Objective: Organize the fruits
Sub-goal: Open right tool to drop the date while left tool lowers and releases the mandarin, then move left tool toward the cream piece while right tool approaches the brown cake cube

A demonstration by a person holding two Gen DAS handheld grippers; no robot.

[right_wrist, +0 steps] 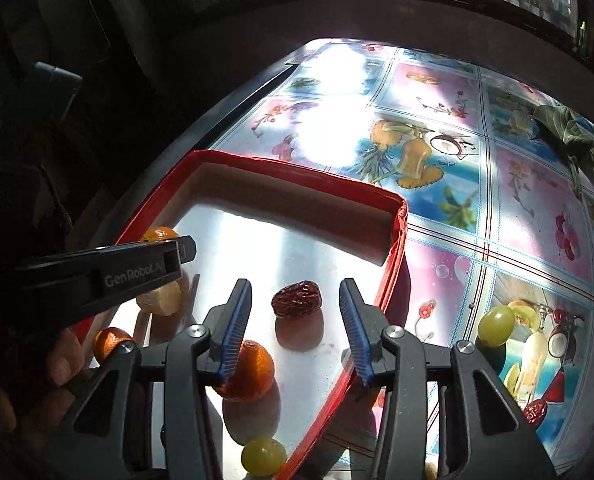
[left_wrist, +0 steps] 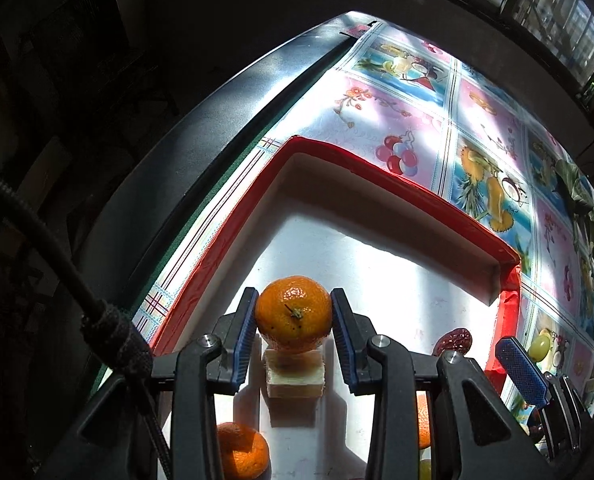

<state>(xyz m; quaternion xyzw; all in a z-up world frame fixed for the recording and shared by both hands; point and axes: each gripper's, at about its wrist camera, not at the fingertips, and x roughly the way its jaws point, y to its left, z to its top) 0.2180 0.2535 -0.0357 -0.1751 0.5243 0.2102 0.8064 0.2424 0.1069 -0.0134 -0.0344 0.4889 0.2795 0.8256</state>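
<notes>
Blue ribbed pads on your left gripper (left_wrist: 293, 312) flank a mandarin (left_wrist: 293, 314) on both sides; they look to touch its skin, though whether they press or have just let go you cannot tell from this view. The mandarin sits on top of a pale cut chunk (left_wrist: 295, 376), perhaps banana, inside the red-rimmed tray (left_wrist: 417, 196), so it perches rather than rests flat on the tray floor.

Your right gripper (right_wrist: 297, 316) stands open and holds nothing. The red date (right_wrist: 297, 299) lies on the tray floor between its fingers, clear of both pads, its long axis running roughly across the gap.

By my reading, both fruits are already placed, and the coming move is to lift each gripper straight away. The mandarin is the risky one: a sideways brush could roll it off the chunk.

Further out, a second mandarin (right_wrist: 249, 372) lies just beside the right gripper's left finger, close enough to be nudged. A green grape (right_wrist: 263, 456) sits lower in the tray, and another mandarin (right_wrist: 111, 342) near the tray's left edge. Outside the tray, on the fruit-printed tablecloth (right_wrist: 537, 208), another green grape (right_wrist: 496, 325) and a date (right_wrist: 536, 412) wait to the right, nearer your right hand. Green leaves (right_wrist: 573, 128) lie at the far right.
</notes>
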